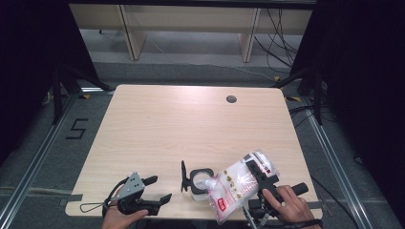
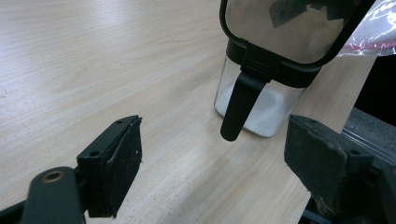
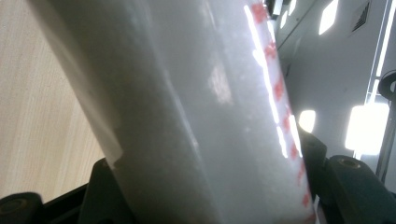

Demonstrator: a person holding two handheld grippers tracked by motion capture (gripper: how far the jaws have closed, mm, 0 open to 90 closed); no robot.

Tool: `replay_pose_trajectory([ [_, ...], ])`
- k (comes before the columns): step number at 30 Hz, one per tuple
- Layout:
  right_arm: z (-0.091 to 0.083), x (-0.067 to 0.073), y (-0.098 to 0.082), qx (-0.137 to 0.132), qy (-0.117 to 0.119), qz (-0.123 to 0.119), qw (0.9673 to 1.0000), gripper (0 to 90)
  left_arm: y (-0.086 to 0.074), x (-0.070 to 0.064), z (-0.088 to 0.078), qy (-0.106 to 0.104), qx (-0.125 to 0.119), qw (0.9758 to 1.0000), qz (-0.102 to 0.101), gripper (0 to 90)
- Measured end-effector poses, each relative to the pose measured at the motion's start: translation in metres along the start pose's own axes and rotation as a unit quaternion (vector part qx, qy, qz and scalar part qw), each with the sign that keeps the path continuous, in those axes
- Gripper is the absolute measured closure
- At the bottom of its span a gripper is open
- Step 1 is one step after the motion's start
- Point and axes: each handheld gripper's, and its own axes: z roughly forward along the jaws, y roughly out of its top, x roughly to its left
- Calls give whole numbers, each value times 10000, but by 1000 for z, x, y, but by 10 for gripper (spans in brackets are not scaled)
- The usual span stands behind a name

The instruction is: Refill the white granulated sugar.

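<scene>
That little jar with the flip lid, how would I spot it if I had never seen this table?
Start at the wooden table and go to its near edge, between the two grippers. The jar stands there, beside the white bag tilted toward it. It is a clear, square jar with a black rim, its black-framed lid flipped open and white powder in the bottom.

Overhead light falls evenly on the pale table (image 1: 191,124), leaving a soft sheen near its far middle, while both sides of the high view sink into near black. In the left gripper view the wood grain is sharp and bright, though the nearest black pads (image 2: 116,163) go soft. The right gripper view is blurred, with glare streaking the plastic bag (image 3: 196,116) and ceiling lamps (image 3: 366,126) blown out white.
</scene>
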Motion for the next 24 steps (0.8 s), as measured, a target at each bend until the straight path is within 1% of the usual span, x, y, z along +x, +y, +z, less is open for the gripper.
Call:
replay_pose_trajectory([
  [2, 0, 0, 0, 4, 0, -3, 10000, 429, 0, 0, 0, 3, -2, 10000, -6, 186],
  [4, 0, 2, 0, 4, 35, 90, 10000, 429, 0, 0, 0, 2, -5, 10000, -10, 186],
  [5, 0, 0, 0, -30, -18, 32, 10000, 429, 0, 0, 0, 5, 4, 10000, -1, 186],
  [6, 1, 1, 0, -67, -50, 46, 10000, 429, 0, 0, 0, 5, 2, 10000, -5, 186],
  [10, 1, 1, 0, -63, -43, 51, 10000, 430, 0, 0, 0, 4, -2, 10000, -6, 186],
  [11, 0, 0, 0, 14, 3, 20, 10000, 430, 0, 0, 0, 7, 2, 10000, -4, 186],
  [13, 0, 0, 0, -3, 13, -21, 10000, 430, 0, 0, 0, 1, -2, 10000, -3, 186],
  [14, 0, 0, 0, 4, 13, 12, 10000, 430, 0, 0, 0, 3, -3, 10000, -7, 186],
  [15, 1, 3, -1, -39, -14, 158, 9999, 430, 0, 0, 0, 2, 1, 10000, -6, 186],
  [16, 1, 3, -1, -29, -15, 174, 9998, 430, 0, 0, 0, 2, -2, 10000, -3, 186],
  [17, 0, 3, 0, 31, 48, 174, 9998, 431, 0, 0, 0, 1, -5, 10000, -6, 186],
  [18, 0, 2, 0, 40, 53, 118, 9999, 431, 0, 0, 0, -1, -3, 10000, -4, 186],
  [19, 0, 0, 0, -26, 6, 7, 10000, 431, 0, 0, 0, 0, 0, 10000, -2, 186],
  [21, 0, 0, 0, -22, 7, 17, 10000, 431, 0, 1, 0, 3, 0, 10000, -7, 185],
  [22, 0, 0, 0, -8, 9, 14, 10000, 431, 0, 0, 0, -5, -47, 10000, -55, 186],
  [23, 0, 0, 0, -8, 10, 13, 10000, 431, 0, 1, -1, 1, 9, 10000, 11, 186],
  [24, 0, 0, 0, -13, 10, 10, 10000, 432, 0, 1, -1, 1, 6, 10000, 6, 186],
])
